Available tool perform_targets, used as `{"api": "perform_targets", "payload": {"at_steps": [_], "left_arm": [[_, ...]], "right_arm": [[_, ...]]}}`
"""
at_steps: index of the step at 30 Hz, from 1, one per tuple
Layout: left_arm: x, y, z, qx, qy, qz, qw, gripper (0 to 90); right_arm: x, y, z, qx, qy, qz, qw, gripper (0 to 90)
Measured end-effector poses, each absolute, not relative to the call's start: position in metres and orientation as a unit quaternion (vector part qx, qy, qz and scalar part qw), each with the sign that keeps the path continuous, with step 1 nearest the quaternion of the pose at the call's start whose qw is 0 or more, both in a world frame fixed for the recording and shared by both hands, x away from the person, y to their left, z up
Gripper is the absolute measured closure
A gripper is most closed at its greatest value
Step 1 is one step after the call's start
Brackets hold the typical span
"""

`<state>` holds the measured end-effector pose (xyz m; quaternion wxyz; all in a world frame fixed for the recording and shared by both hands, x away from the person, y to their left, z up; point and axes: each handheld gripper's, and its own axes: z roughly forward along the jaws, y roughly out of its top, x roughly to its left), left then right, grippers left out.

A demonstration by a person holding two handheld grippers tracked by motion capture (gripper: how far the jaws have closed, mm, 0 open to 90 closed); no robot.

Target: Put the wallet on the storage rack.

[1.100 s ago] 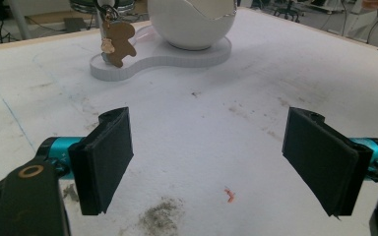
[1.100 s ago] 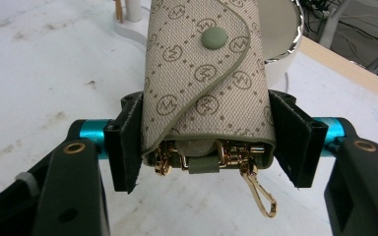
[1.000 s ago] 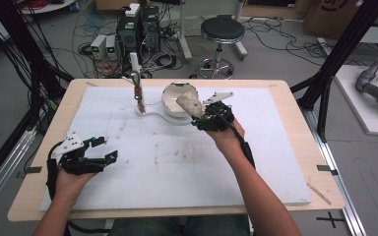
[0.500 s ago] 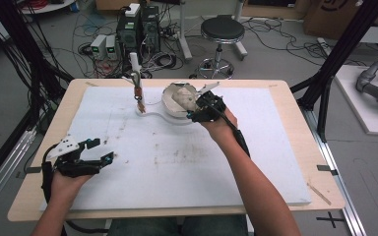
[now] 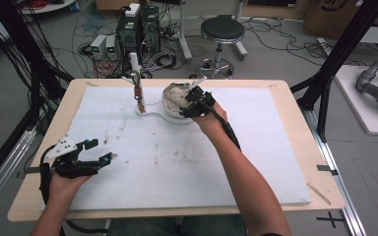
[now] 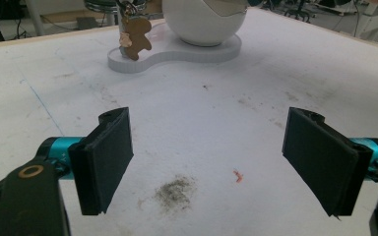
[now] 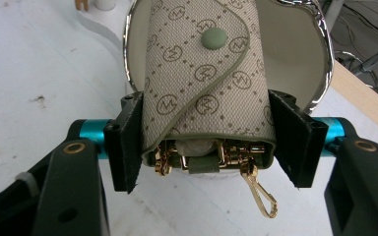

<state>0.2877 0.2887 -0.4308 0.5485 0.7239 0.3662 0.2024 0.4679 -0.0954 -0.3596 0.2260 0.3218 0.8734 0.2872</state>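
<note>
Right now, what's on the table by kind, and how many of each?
Hand-held grippers: 2, the left hand-held gripper and the right hand-held gripper
Monogram key pouch: 1
White bowl: 1
White stand base: 1
Brown bear charm: 1
Total: 6

In the right gripper view, the key pouch (image 7: pixel 204 73) runs off the top edge, and its sides are covered by the jaws of the right tool (image 7: pixel 206 142). The bowl (image 7: pixel 295 54) behind is cut off at the top. In the left gripper view, the bowl's upper part leaves the frame, and the figurine (image 6: pixel 135 37) is cropped at the top.
</note>
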Motion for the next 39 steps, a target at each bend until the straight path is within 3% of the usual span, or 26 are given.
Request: {"api": "perform_targets", "payload": {"at_steps": [13,19,39], "left_arm": [[0.286,0.292,-0.432,0.723,0.370,0.204,0.546,19.2],[0.285,0.292,-0.432,0.724,0.370,0.204,0.545,19.2],[0.292,0.282,-0.431,0.730,0.358,0.196,0.549,19.2]], "right_arm": [[0.482,-0.088,-0.370,0.333,0.869,0.283,0.230,36.0],[0.482,-0.089,-0.369,0.333,0.863,0.293,0.241,31.3],[0.438,-0.126,-0.337,0.326,0.847,0.332,0.256,22.7]]}}
